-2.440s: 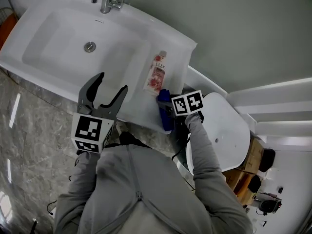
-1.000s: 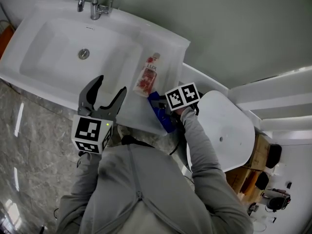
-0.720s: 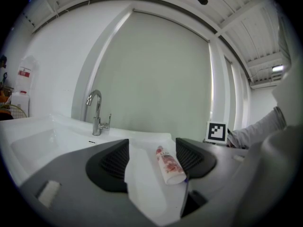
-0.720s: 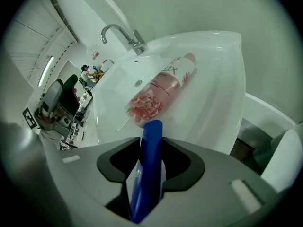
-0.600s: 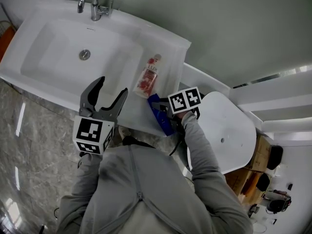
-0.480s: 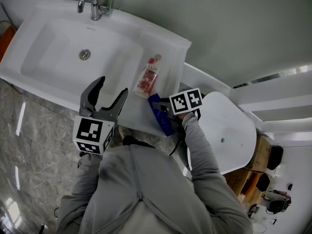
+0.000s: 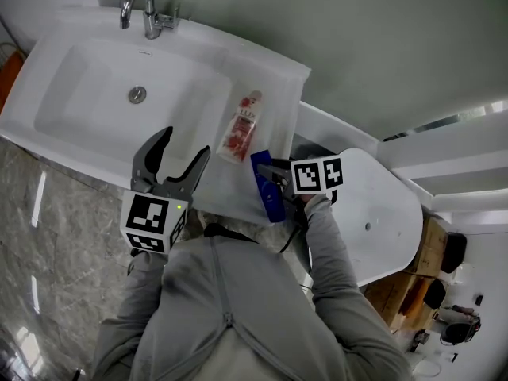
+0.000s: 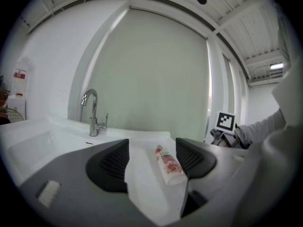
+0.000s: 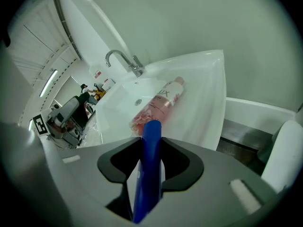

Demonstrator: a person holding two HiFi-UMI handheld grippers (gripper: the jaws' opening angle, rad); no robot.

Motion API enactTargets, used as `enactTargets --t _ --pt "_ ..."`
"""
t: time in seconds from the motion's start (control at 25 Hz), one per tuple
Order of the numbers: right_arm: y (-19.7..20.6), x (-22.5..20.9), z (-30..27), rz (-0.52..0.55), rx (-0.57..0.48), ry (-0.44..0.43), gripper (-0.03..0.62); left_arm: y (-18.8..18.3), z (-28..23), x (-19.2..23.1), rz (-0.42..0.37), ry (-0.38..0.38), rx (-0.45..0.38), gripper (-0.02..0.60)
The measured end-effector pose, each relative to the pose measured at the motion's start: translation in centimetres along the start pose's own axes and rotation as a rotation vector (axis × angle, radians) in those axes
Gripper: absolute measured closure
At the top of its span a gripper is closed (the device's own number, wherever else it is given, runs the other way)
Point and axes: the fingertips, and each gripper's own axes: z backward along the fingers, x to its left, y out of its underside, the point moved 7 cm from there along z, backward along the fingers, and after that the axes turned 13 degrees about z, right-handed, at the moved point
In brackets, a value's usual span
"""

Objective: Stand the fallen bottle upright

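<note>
- The right gripper (image 9: 151, 148) is clamped on a blue bottle (image 9: 149, 174), both jaws pressed against its sides
- The blue bottle runs lengthwise between those jaws, and its rounded end sticks out past the tips
- Just beyond that end, ahead of the right gripper, a pink bottle (image 9: 158, 103) lies on its side on the flat ledge of the white sink (image 7: 278, 78), cap end pointing away from the tool
- In the head view the blue bottle sits tilted over the front edge of the ledge, close to the pink bottle's base; I cannot tell if the two touch
- The left gripper (image 7: 184, 143) is spread wide and holds nothing, its tips over the sink's near edge
- Seen between the left jaws, the pink bottle lies ahead, nearer the right jaw and clear of both
- The tap (image 7: 143, 10) stands far ahead of the left gripper, beyond the basin
</note>
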Motion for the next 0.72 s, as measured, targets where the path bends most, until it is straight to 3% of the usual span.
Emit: enactTargets --t 0.28,0.72 --pt "-1.5 -0.8 1.7 0.006 -0.120 0.037 0.462 -0.1 -1.1 -0.4 -0.017 0.019 0.031 0.245" --pt "-5.4 -2.5 4.1 0.111 -0.296 0.129 0.462 -0.7 -2.1 -0.5 -0.040 0.003 0.033 0.245"
